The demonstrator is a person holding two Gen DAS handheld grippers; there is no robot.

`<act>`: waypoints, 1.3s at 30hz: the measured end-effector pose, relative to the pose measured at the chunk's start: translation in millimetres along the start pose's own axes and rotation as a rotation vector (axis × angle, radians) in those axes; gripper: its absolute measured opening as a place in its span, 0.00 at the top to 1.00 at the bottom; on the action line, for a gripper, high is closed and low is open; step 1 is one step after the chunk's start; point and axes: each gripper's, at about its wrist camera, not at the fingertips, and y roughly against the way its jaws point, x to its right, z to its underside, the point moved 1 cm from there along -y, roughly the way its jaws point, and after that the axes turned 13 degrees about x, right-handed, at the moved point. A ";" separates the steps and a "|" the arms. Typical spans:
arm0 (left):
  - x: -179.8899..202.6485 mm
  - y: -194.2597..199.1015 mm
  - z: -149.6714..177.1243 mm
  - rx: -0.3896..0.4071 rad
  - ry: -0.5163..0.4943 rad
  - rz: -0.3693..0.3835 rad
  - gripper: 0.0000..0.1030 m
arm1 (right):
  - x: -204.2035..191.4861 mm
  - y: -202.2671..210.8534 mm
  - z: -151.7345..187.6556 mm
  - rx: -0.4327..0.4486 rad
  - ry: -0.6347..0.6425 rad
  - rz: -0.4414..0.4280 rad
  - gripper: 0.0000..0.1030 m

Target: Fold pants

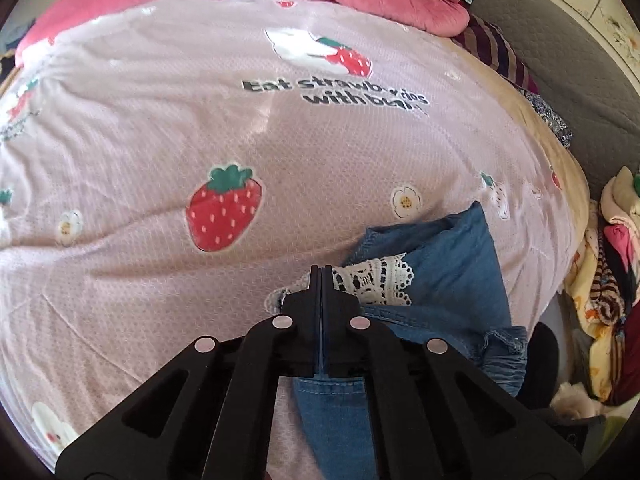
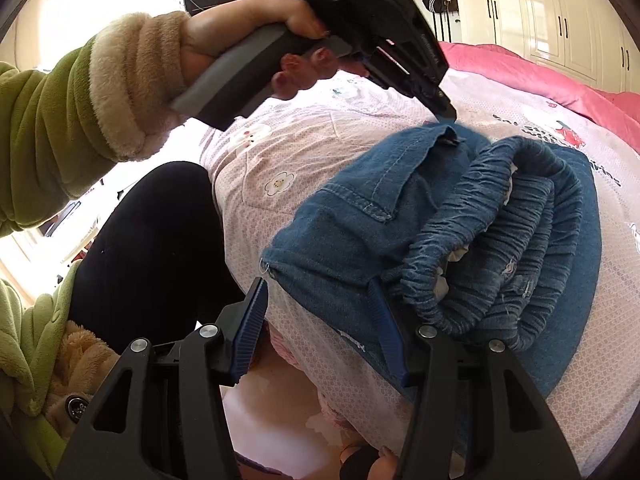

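Denim pants (image 2: 400, 220) lie bunched near our strawberry quilt's (image 1: 200, 120) edge; our left gripper (image 1: 322, 276) pinches their hem, our right gripper (image 2: 320, 312) hangs half-open, holding nothing.

Bright daylight, blown-out window glare (image 2: 60, 16) upper left in right view, heavy fisheye edge warp, slight blur on hand (image 2: 240, 36)

The person wears a green fleece sleeve (image 2: 44, 128) with a thick cream cuff (image 2: 136, 84), dark trousers (image 2: 152, 248), and dark red nail polish.
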 end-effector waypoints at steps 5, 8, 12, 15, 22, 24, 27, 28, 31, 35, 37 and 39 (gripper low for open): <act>5.8 10.1 3.8 0.018 0.003 0.027 1.00 | 1.6 1.0 -1.5 0.006 -0.028 -0.007 0.51; 6.5 26.6 5.8 0.050 0.015 0.041 0.92 | 1.1 2.7 -3.5 0.004 -0.049 -0.006 0.50; 11.7 52.0 10.1 0.107 -0.012 0.021 0.71 | -2.0 12.8 -9.1 0.013 -0.087 -0.005 0.49; 14.4 68.4 15.0 0.144 -0.019 0.012 0.59 | -6.2 26.9 -16.5 0.049 -0.091 0.005 0.49; 18.2 89.5 39.3 0.190 -0.032 -0.007 0.40 | -8.9 43.7 -30.4 0.093 -0.107 0.042 0.46; 19.6 91.3 50.8 0.200 -0.039 -0.024 0.35 | -9.6 38.7 -28.2 0.064 -0.100 0.062 0.46; 22.7 90.4 65.3 0.206 -0.039 -0.024 0.30 | -10.8 29.1 -23.4 0.027 -0.099 0.081 0.45; 23.7 88.8 69.8 0.206 -0.042 -0.027 0.27 | -10.4 25.4 -21.3 0.011 -0.103 0.087 0.45; 28.7 78.1 82.7 0.193 -0.060 -0.039 0.26 | -5.0 9.7 -10.5 -0.069 -0.130 0.139 0.45; 32.7 55.3 99.1 0.164 -0.097 -0.082 0.26 | 3.8 5.3 1.1 -0.108 -0.201 0.158 0.45; 31.5 48.6 104.1 0.154 -0.088 -0.083 0.26 | 1.3 8.4 0.2 -0.105 -0.192 0.158 0.45; 28.8 46.1 105.9 0.157 -0.077 -0.083 0.26 | -1.1 14.3 -2.2 -0.102 -0.187 0.163 0.45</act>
